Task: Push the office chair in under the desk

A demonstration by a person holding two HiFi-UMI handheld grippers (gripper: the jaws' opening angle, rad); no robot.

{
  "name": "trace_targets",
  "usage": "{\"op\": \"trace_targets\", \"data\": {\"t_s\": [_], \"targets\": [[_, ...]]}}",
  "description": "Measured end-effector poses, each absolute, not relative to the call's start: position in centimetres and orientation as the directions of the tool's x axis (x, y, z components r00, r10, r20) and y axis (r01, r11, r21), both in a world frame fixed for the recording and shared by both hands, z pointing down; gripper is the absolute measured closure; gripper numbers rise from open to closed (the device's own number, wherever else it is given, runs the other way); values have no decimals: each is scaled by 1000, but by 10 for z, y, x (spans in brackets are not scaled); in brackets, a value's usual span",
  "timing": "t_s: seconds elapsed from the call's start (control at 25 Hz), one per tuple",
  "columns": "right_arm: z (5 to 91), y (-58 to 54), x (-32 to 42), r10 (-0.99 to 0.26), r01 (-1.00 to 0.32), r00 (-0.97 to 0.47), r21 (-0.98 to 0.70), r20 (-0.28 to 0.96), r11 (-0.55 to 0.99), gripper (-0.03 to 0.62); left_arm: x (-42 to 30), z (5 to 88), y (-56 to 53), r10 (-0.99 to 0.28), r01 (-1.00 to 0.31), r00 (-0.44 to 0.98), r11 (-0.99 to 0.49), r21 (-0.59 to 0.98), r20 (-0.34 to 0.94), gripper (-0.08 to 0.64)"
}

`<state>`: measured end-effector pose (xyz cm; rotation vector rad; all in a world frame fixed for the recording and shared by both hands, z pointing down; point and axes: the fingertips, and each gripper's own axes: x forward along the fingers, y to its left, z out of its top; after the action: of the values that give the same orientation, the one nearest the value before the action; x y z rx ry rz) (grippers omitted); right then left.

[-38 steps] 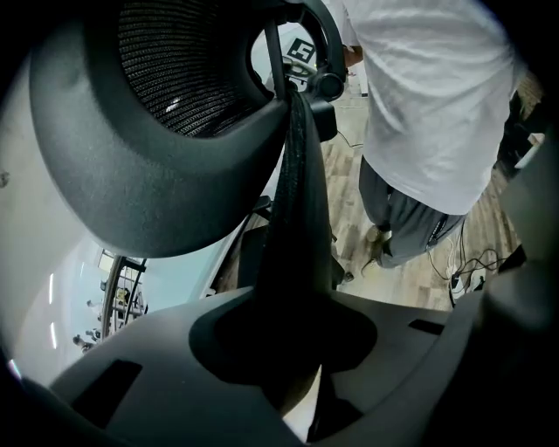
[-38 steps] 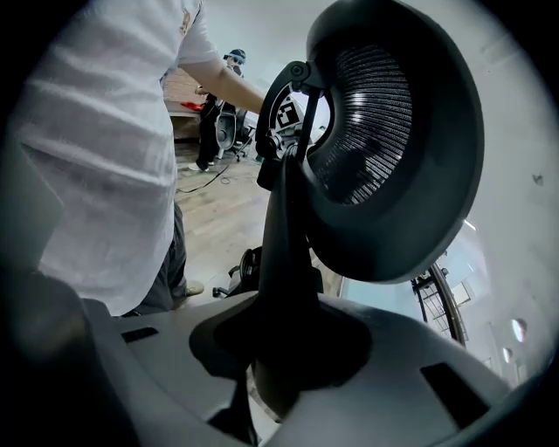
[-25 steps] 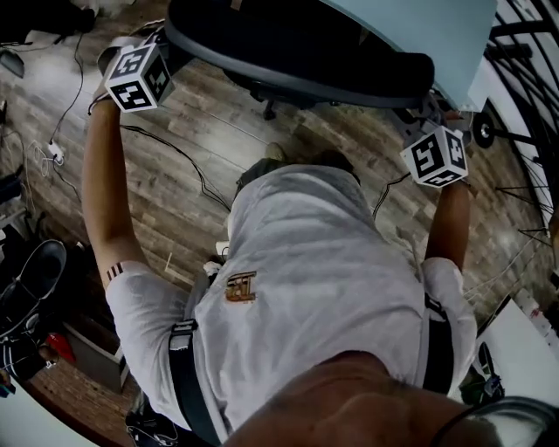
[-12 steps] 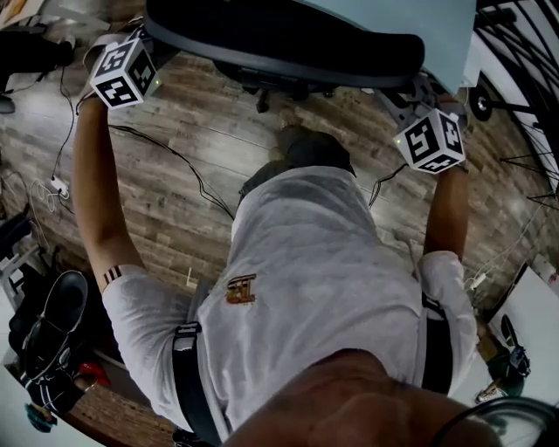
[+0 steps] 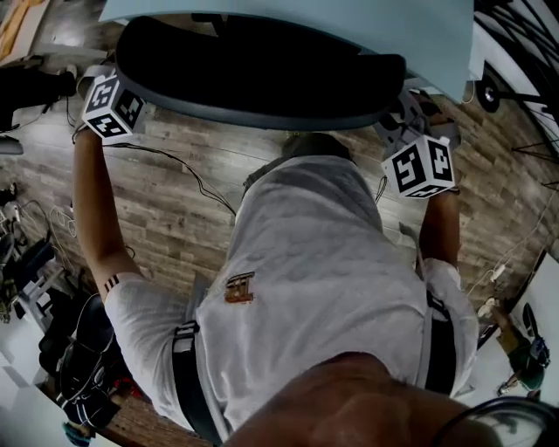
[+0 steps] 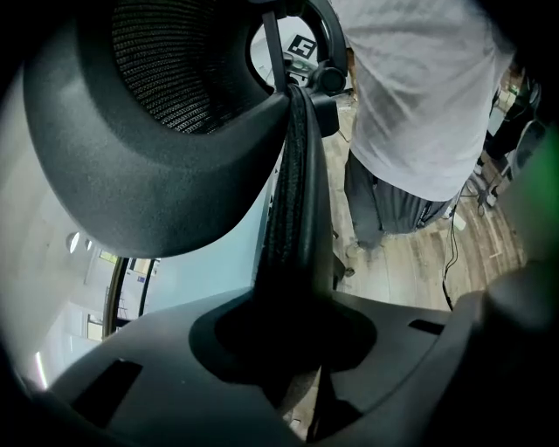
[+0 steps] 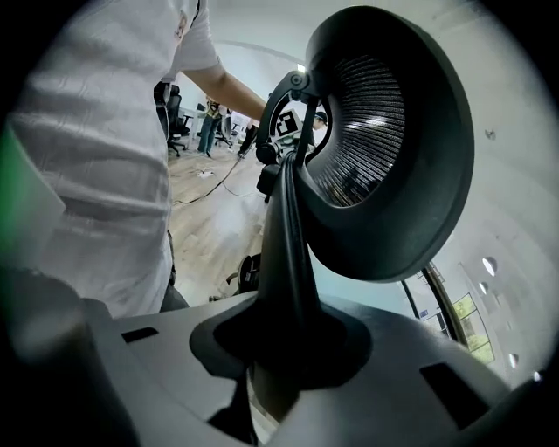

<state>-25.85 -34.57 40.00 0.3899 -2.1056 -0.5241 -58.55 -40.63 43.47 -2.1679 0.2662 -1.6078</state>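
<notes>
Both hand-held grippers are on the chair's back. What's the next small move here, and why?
Probably a short, even push forward with both. The left hand-held gripper and right hand-held gripper each clamp an edge of the office chair at its back, and the desk covers only its far part, so much of it sits outside.

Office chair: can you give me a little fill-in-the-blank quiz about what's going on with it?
The left gripper and right gripper each grip the office chair by the edge of its ____.
The desk top over the chair is light ____.
The floor is made of ____ planks.
Missing words: backrest; blue; wooden.
</notes>
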Motion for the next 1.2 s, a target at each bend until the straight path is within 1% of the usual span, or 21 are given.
{"op": "trace_targets", "data": {"t_s": [0.2,0.44,0.6,0.76,1.2], "targets": [[401,-370,-265,-459,-96,-535,488,710,867,488,-579,421,-447,-415,137,324,-869,-476,850,440],[402,-388,-269,-465,-114,-511,479,723,870,488,-582,421,-470,-403,166,337,-864,-475,851,445],[401,-401,-271,-470,-119,-507,481,723,869,488,-592,431,-481,-390,163,352,-870,-466,851,445],[406,-409,-267,-466,-124,-507,473,726,872,488,-578,425,-495,-405,162,365,-859,-485,838,442],[411,-433,-274,-478,-134,-499,481,722,866,488,-581,428,-521,-433,124,397,-848,-515,809,430]]}}
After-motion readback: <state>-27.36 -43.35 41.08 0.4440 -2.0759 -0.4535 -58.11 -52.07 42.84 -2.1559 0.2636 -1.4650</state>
